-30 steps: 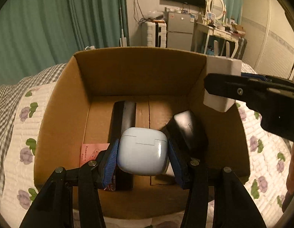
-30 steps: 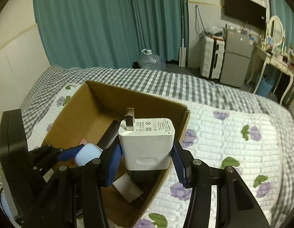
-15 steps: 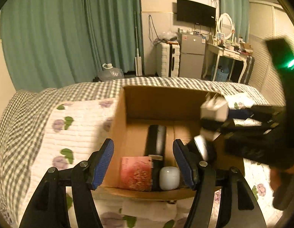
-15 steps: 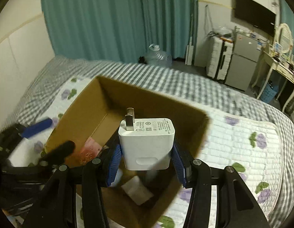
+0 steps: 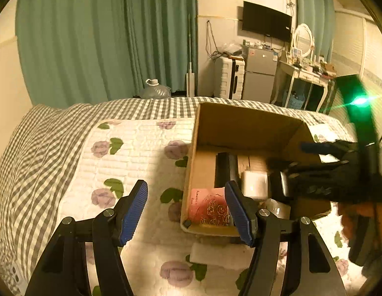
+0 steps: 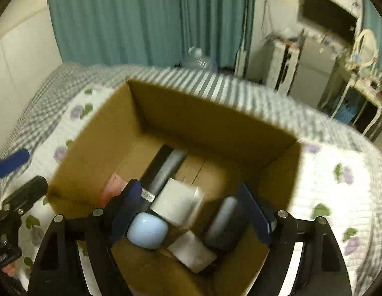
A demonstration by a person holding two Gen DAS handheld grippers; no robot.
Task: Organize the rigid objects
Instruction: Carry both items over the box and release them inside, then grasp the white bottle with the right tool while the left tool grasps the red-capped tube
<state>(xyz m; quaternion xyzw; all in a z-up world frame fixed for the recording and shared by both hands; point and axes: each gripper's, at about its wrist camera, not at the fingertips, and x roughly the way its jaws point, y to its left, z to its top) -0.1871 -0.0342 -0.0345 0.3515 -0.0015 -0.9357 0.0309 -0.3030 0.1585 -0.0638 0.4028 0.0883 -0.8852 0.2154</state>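
Note:
A cardboard box (image 6: 112,128) (image 5: 240,123) sits on the quilted bed. Inside lie a white charger (image 6: 176,201) (image 5: 254,185), a pale blue earbud case (image 6: 147,230), a black remote (image 6: 163,170) (image 5: 225,170), a dark device (image 6: 223,224), a white block (image 6: 191,250) and a pink card (image 5: 208,207). My right gripper (image 6: 189,212) is open and empty over the box, the charger lying free below it. My left gripper (image 5: 186,209) is open and empty, above the quilt at the box's left front corner.
The bed has a white floral quilt (image 5: 131,162) and a grey checked blanket (image 5: 38,148). A white flat object (image 5: 215,254) lies on the quilt in front of the box. Green curtains (image 5: 104,44), a suitcase (image 5: 229,77) and a dressing table (image 5: 307,83) stand behind.
My left gripper let go of the blue earbud case into the box and drew back to the left. My right gripper opened and the white charger dropped into the box.

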